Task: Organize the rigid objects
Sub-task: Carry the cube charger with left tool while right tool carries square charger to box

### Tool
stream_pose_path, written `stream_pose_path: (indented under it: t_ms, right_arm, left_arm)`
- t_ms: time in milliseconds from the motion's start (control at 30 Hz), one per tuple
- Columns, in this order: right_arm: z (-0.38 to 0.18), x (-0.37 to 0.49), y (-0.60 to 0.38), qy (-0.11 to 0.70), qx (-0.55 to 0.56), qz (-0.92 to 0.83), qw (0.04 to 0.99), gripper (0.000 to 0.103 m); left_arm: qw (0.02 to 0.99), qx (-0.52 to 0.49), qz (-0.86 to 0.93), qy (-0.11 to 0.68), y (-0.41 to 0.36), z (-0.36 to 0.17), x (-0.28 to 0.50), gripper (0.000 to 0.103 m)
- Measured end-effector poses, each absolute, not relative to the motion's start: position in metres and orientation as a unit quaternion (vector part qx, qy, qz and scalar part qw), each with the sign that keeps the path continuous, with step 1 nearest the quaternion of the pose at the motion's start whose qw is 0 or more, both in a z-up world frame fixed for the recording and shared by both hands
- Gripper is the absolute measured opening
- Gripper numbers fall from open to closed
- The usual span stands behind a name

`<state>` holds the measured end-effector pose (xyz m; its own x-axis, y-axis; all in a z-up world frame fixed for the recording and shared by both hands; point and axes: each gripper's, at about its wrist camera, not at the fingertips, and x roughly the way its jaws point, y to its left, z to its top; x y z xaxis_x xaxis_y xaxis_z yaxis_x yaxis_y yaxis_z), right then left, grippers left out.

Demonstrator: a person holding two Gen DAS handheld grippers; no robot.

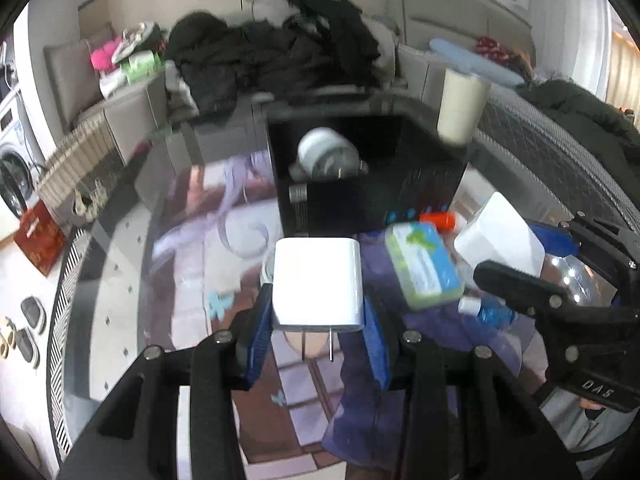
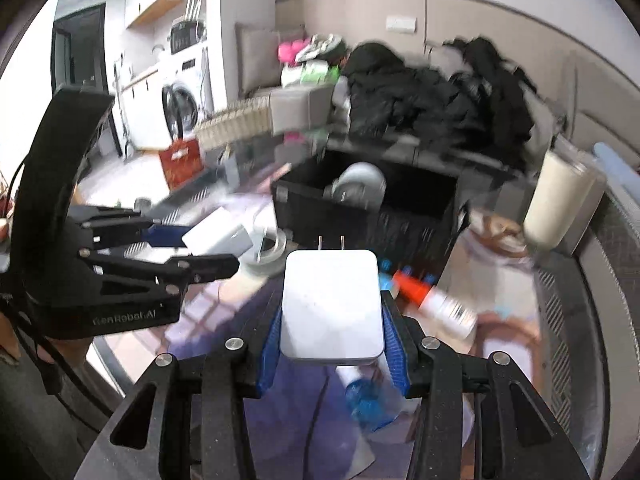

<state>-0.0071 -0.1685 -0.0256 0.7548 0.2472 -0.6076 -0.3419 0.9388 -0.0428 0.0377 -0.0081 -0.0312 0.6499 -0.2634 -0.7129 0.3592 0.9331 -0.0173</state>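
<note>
Chargers fill both grips: the left hand-held gripper point(image 1: 318, 336) clamps a white charger point(image 1: 318, 284), the right hand-held gripper point(image 2: 331, 330) a flat white adapter point(image 2: 331, 304), both near the black bin point(image 1: 372, 176) holding a grey round object point(image 1: 326, 154).

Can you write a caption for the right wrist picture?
Right gripper holds a white charger, prongs pointing toward the black bin.

Both wrist views – close (shared black bin point(image 1: 360, 184))
</note>
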Motion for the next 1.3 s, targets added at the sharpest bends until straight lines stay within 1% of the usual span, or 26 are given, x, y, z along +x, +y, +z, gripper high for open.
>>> stream_pose_path:
  t_ms: [233,400,600,767,933,1067,1300]
  right_arm:
    - [0.006,-0.018,-0.171,0.229,-0.063,0.149,0.960,0.044]
    - [0.027,-0.021,-0.171,0.186,-0.061,0.138,0.971,0.044]
    - [0.046,-0.011,-0.171,0.146,-0.059,0.115,0.981,0.044]
    - [0.062,0.005,-0.172,0.117,-0.057,0.095,0.987,0.044]
    - [0.064,0.037,-0.175,0.127,-0.040,0.077,0.988,0.044]
    - [0.059,0.066,-0.175,0.138,-0.036,0.063,0.988,0.044]
    - [0.034,0.117,-0.174,0.212,-0.038,0.050,0.975,0.044]
  left_arm:
    - [0.937,0.050,-0.174,0.298,-0.012,0.003,0.028,0.040]
    - [0.953,0.038,-0.172,0.247,-0.012,0.028,0.026,0.040]
    - [0.966,0.018,-0.168,0.197,-0.011,0.052,0.033,0.040]
    - [0.971,0.005,-0.159,0.180,-0.013,0.060,0.052,0.040]
    - [0.974,-0.010,-0.142,0.174,-0.016,0.058,0.081,0.040]
    - [0.973,-0.016,-0.132,0.190,-0.023,0.045,0.106,0.040]
    - [0.963,-0.016,-0.118,0.241,-0.033,0.012,0.147,0.040]
